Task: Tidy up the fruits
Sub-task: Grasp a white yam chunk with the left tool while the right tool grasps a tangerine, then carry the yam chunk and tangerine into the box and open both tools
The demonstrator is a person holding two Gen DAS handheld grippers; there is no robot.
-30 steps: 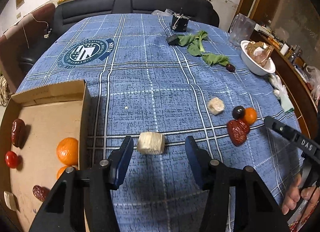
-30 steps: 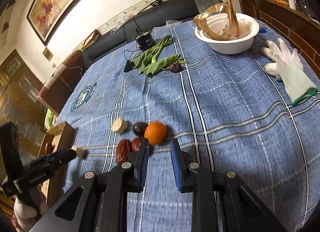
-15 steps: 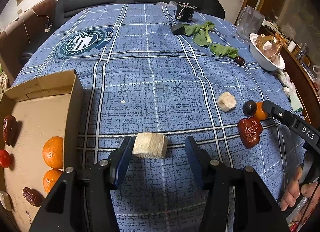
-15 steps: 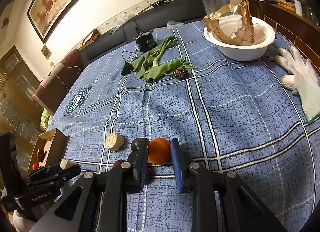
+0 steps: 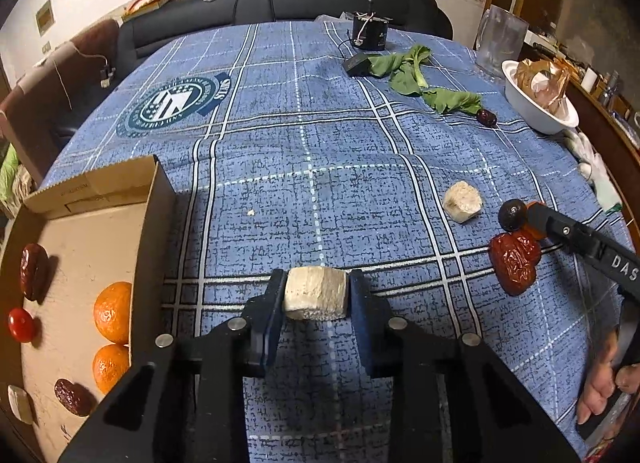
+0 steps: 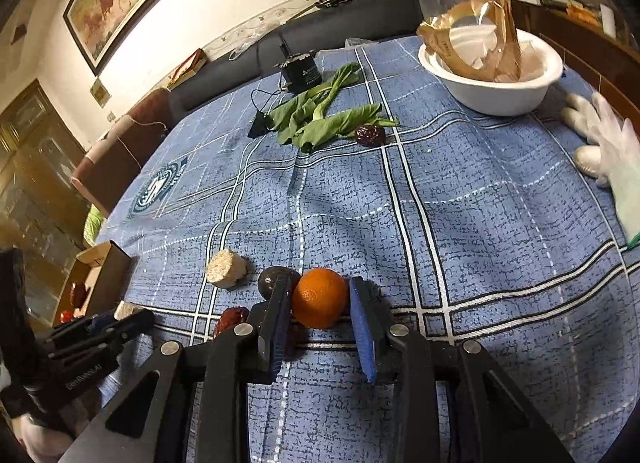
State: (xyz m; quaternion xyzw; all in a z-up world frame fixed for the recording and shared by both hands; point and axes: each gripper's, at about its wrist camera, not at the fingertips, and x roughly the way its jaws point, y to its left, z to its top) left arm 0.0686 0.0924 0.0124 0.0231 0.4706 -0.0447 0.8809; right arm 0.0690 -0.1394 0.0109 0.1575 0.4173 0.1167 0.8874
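My left gripper [image 5: 316, 288] is shut on a pale fruit chunk [image 5: 315, 301] that rests on the blue cloth, just right of the cardboard box [image 5: 154, 219]. The box holds two oranges [image 5: 114, 313], red dates and a cherry tomato. My right gripper [image 6: 320, 290] straddles an orange [image 6: 319, 298]; its jaws are opening, and a thin gap shows at the right pad. A dark round fruit [image 6: 274, 279], red dates [image 5: 516, 263] and a second pale chunk [image 6: 226, 269] lie close beside that orange. Another date [image 6: 370, 134] sits by the greens.
Leafy greens [image 6: 320, 119] and a black device [image 6: 300, 71] lie at the far side. A white bowl [image 6: 492, 79] with wrappers stands at the back right, and white gloves [image 6: 608, 151] lie at the right edge. A dark sofa borders the table's far edge.
The left jaws have closed onto the pale chunk. The right gripper came forward and down over the orange, and its jaws spread apart around it.
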